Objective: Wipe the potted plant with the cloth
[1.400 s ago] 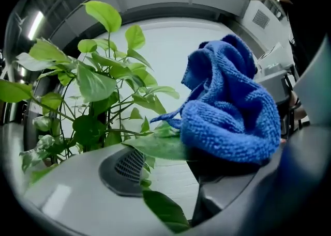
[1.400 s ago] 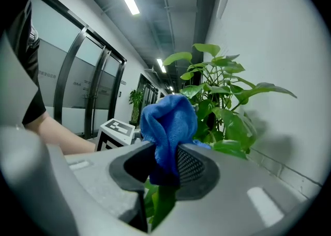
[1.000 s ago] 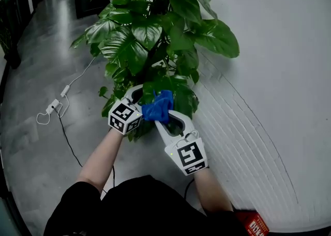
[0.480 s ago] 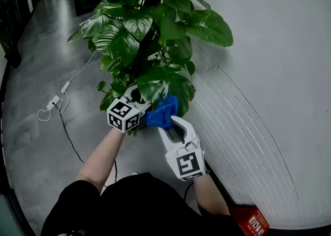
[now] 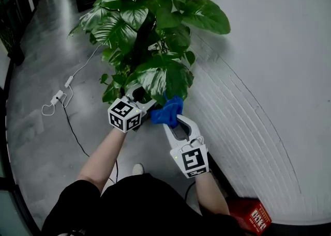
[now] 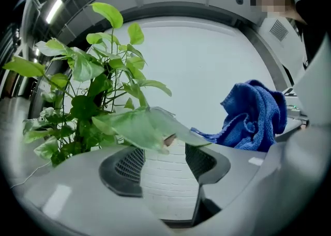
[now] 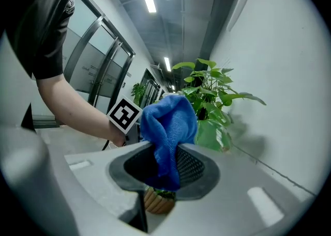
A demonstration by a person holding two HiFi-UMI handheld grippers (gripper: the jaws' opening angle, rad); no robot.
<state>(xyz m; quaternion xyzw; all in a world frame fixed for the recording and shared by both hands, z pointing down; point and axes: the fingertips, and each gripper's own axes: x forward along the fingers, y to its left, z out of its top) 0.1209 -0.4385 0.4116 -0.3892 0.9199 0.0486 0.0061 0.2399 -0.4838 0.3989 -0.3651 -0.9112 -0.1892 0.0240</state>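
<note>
My right claw [image 7: 164, 163] is clamped on the blue cloth [image 7: 168, 124], which bunches above it. My left claw [image 6: 165, 152] stands open, with a pale leaf [image 6: 137, 126] lying across its tips and the cloth at its 2 o'clock. The potted plant [image 5: 150, 28] rises at 12 o'clock from both claws, beside the white wall [image 5: 279, 49].

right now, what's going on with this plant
A person is working on a potted plant beside a white wall, one hand-held gripper in each hand. The right hand-held gripper is shut on a blue cloth held at the lower leaves. The left hand-held gripper is open, with one leaf lying across its tips.
</note>
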